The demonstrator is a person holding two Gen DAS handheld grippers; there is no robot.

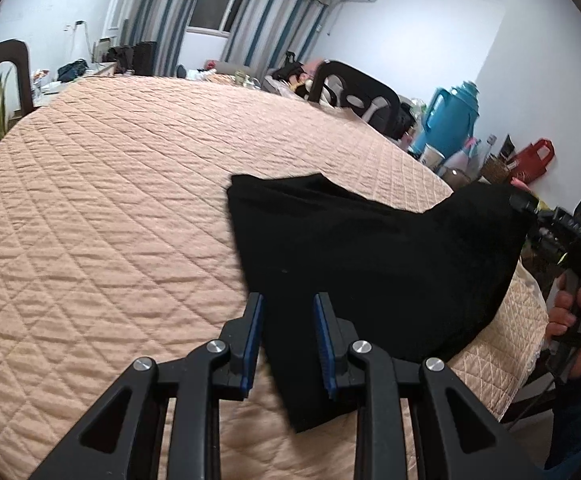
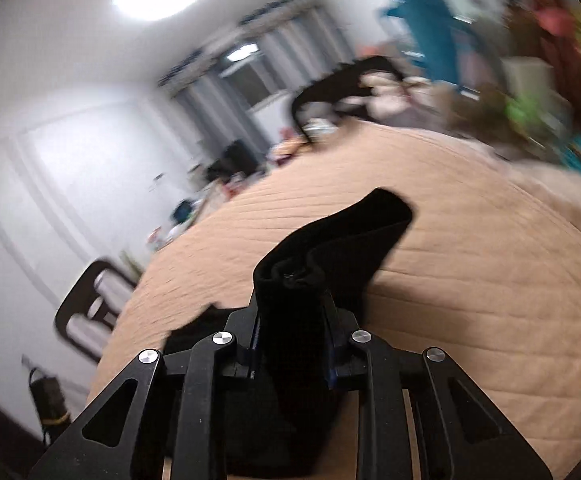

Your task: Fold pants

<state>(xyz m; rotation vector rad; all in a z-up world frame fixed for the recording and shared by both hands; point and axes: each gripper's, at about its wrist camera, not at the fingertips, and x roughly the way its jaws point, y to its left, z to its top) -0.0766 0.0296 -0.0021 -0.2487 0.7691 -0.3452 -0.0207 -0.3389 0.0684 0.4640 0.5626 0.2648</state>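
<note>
In the left wrist view, the left tool (image 1: 288, 316) stands at a narrow gap with a fold of the black, soft cloth pants (image 1: 370, 264) running between its blue-padded fingers (image 1: 322, 332), though I cannot tell whether the pads press on it. In its own view the right tool (image 2: 290, 312) is clamped on a bunched black edge of the pants, which rises between its fingers. Beyond both tools the garment drapes from the lifted right-hand corner down onto the peach quilted cover of the worktop (image 1: 110, 184), its far corner lying flat.
</note>
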